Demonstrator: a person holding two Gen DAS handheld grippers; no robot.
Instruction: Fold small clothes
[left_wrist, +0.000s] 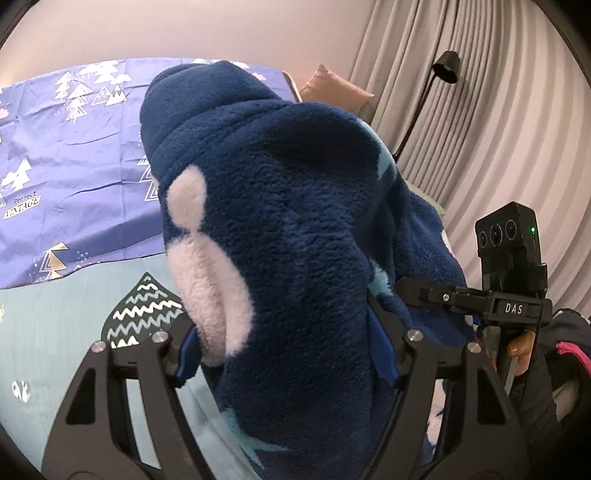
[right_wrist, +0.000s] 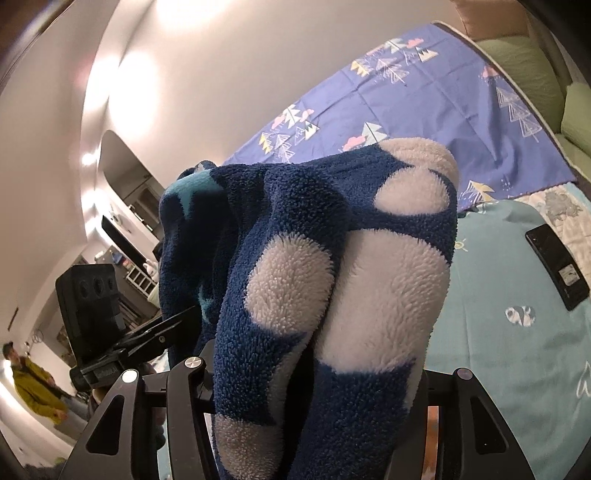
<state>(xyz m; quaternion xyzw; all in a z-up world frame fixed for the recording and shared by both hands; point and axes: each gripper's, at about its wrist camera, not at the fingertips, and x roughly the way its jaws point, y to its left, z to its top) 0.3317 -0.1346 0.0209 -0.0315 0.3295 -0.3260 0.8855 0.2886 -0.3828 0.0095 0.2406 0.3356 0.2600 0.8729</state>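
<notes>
A navy fleece garment (left_wrist: 295, 236), thick and nubby with rounded white patches and pale blue marks, is filling both views, hanging bunched and lifted above the bed rather than lying flat on it. The left gripper (left_wrist: 284, 354) is pinching a thick fold of the fleece between its blue-padded fingers (left_wrist: 186, 356), the pile bulging out over both black arms. The right gripper (right_wrist: 314, 373) is likewise clamping a bundled fold, its fingers buried in the fabric; in the right wrist view the loops of the pile are showing coarse and distinct. Each gripper is appearing in the other's view as a black block with three round lenses, held just beside the garment, with a hand (left_wrist: 519, 350) gripping the right gripper's handle. Beneath, a smooth teal bedsheet (left_wrist: 55, 332) printed with a zigzag-patterned tree shape is covering the near part of the bed, and a creased purple cloth (left_wrist: 74, 155) printed with white pine trees is lying beyond it. A flat black phone (right_wrist: 557, 266) is resting on the teal sheet. A tan pillow (left_wrist: 332, 90), a black floor lamp (left_wrist: 424, 99) and pleated beige curtains (left_wrist: 498, 110) are standing at the far side; a person in a yellow jacket (right_wrist: 33, 384) is standing in the room beyond.
</notes>
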